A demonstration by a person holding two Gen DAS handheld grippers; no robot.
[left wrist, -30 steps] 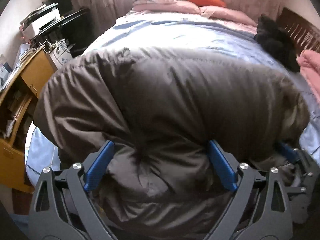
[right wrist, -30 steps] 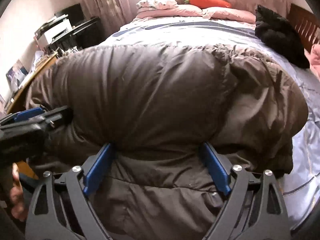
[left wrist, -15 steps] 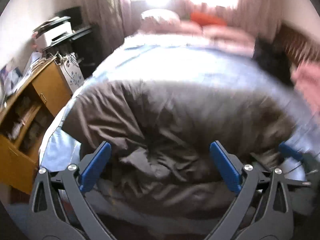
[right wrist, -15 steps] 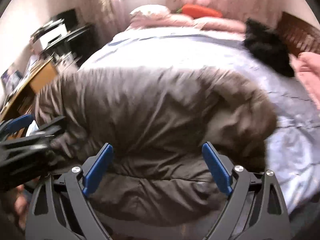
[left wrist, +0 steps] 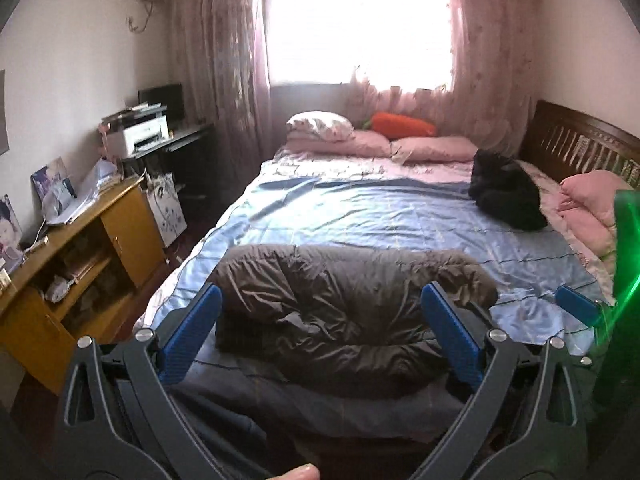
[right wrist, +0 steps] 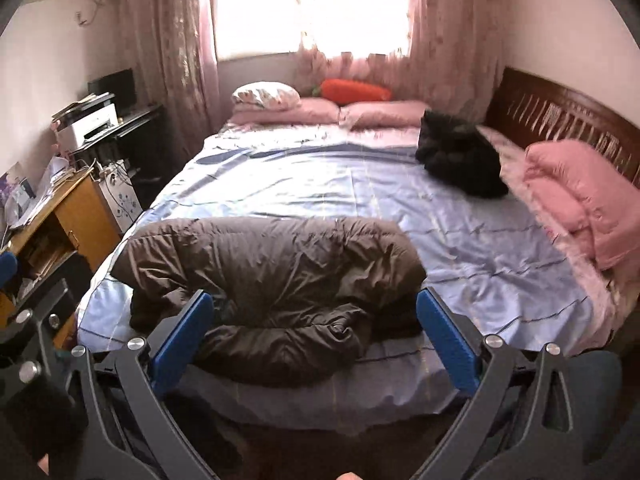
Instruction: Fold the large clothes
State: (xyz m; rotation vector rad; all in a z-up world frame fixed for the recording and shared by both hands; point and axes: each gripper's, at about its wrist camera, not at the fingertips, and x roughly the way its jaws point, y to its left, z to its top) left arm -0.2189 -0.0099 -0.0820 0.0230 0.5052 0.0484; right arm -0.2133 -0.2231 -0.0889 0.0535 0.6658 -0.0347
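Vs 1 s ago: both grippers have pulled back off the brown puffer jacket (left wrist: pixel 344 312), which filled both views then. Now it lies bunched on the blue bedsheet (left wrist: pixel 384 212) near the bed's foot edge. Left gripper (left wrist: pixel 322 336) & right gripper (right wrist: pixel 316 332) both spread wide, holding nothing. Bare sheet beyond jacket up to black garment (right wrist: pixel 456 156) & pink pillows (right wrist: pixel 352 114); wooden cabinet (left wrist: pixel 80 256) close on left.

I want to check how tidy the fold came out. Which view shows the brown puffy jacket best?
The right wrist view: the brown puffy jacket lies folded on the blue sheet, almost whole between the open right tool. In the left wrist view the left tool cuts off its right end and near edge.
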